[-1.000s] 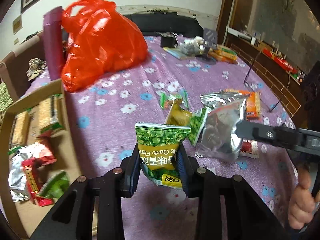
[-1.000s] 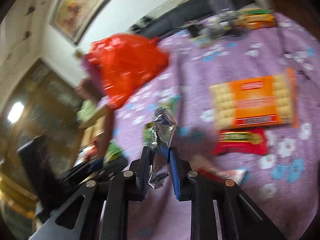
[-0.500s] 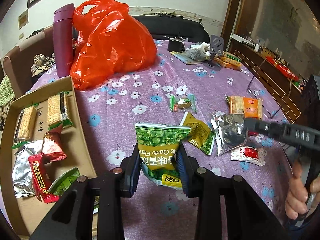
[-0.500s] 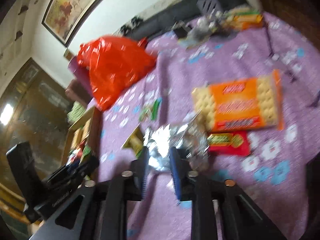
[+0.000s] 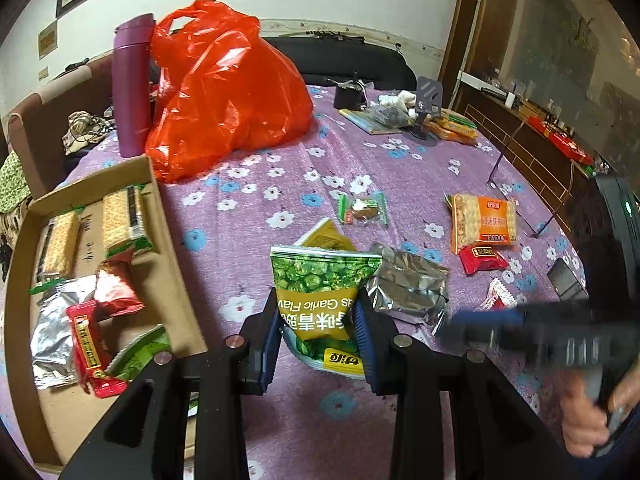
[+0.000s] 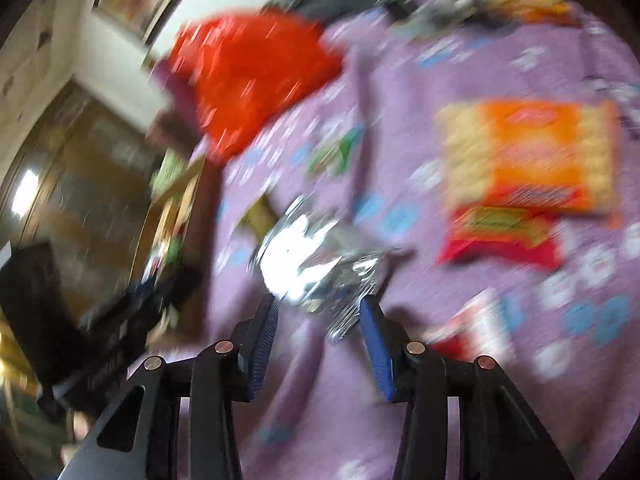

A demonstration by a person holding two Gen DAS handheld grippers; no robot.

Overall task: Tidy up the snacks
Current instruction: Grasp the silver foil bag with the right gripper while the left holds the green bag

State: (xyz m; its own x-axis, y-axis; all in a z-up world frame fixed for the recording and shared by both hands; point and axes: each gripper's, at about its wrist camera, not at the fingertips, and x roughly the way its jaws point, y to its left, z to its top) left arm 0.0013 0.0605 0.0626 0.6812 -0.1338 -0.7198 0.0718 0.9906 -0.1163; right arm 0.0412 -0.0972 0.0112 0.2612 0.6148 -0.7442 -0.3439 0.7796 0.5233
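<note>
My left gripper is shut on a green pea snack bag and holds it above the purple flowered tablecloth. A silver foil bag lies on the cloth just right of it; it also shows in the blurred right wrist view. My right gripper is open, its fingers on either side of the foil bag's near edge. A cardboard box at the left holds several snacks.
An orange cracker pack, a red packet, a small green-ended candy and a yellow packet lie on the cloth. A red plastic bag and a purple bottle stand at the back left.
My right gripper lowered the silver foil bag onto the cloth and opened, letting it go. My left gripper still holds the pea bag and has pulled back a little.
</note>
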